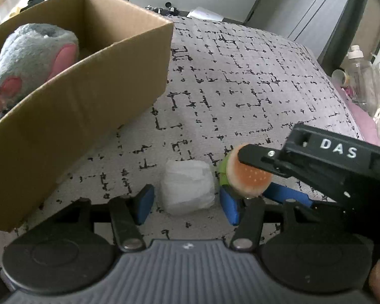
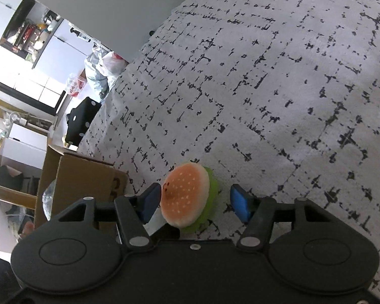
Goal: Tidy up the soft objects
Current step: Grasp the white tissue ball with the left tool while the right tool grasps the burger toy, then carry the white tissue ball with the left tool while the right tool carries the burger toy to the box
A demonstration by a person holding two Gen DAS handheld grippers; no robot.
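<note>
**Plush and padding: two soft things waiting on the bed**

Plush is what both grippers are dealing with here, and it is going to handle light, squashy and forgiving. On the patterned bedspread (image 1: 240, 81), near the cameras, a white padded bundle (image 1: 187, 186) is lying between the jaws of the left gripper (image 1: 186, 204); the blue pads are standing apart on either side of it, with a sliver of bedspread showing at each flank, so nothing is being squeezed yet. Just to its right, a plush burger (image 2: 187, 195) is sitting tilted on its green edge between the jaws of the right gripper (image 2: 200, 204). The left pad is looking very close to the bun, the right pad is clearly standing off it (so I am reading these jaws as apart too).

Both items are likely to compress a lot, so taking each across its middle, deep between the pads, is looking safest; a pinch at the rim could slip off.

Far left, a cardboard box (image 1: 93, 93) is already holding a grey plush toy (image 1: 33, 58), and is probably where these are going.
</note>
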